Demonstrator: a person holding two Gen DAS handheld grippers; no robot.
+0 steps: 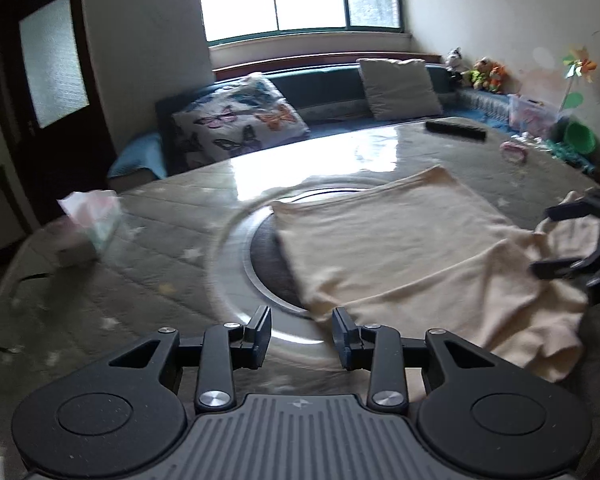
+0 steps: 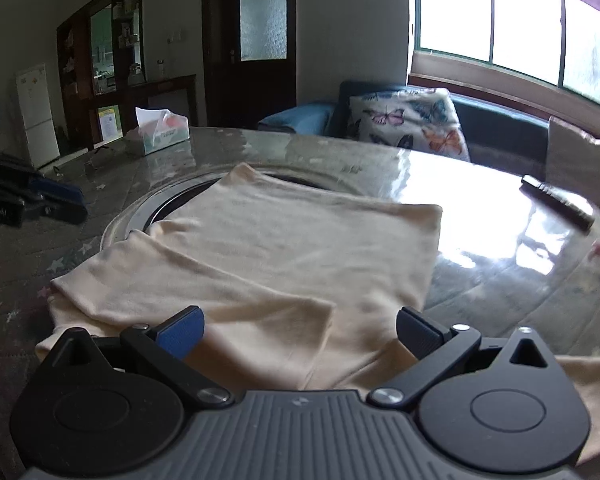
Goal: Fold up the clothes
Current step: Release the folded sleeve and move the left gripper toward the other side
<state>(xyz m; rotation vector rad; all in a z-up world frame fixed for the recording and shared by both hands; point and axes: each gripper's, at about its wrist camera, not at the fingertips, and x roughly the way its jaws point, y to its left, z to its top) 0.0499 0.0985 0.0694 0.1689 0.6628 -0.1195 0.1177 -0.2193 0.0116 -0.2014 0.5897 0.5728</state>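
Cream garment (image 1: pixel 400 248), partly folded, lying flat on a round glass-topped table (image 1: pixel 160 240), its far half over the dark circular inset at the table's centre and its near edge bunched toward the table rim. Left gripper (image 1: pixel 302 336): fingers spread apart, holding nothing, poised low over the glass just beside the garment's left near corner; the right fingertip sits close to the cloth edge, contact not determinable. Right gripper (image 2: pixel 300 332): fingers spread wide, nothing pinched, positioned directly above the garment's near portion, where one folded flap (image 2: pixel 220 304) overlaps the main panel; the cloth passes under both fingers. In the left wrist view the right gripper (image 1: pixel 572 240) appears at the frame's right edge, over a raised fold of the cream fabric. Other items on the table: tissue box (image 1: pixel 88 224) well apart to the left, dark remote (image 1: pixel 456 130) near the far edge, small pink object (image 1: pixel 514 152) beside it. Behind the table: butterfly-print cushion (image 1: pixel 240 120) on a dark sofa.
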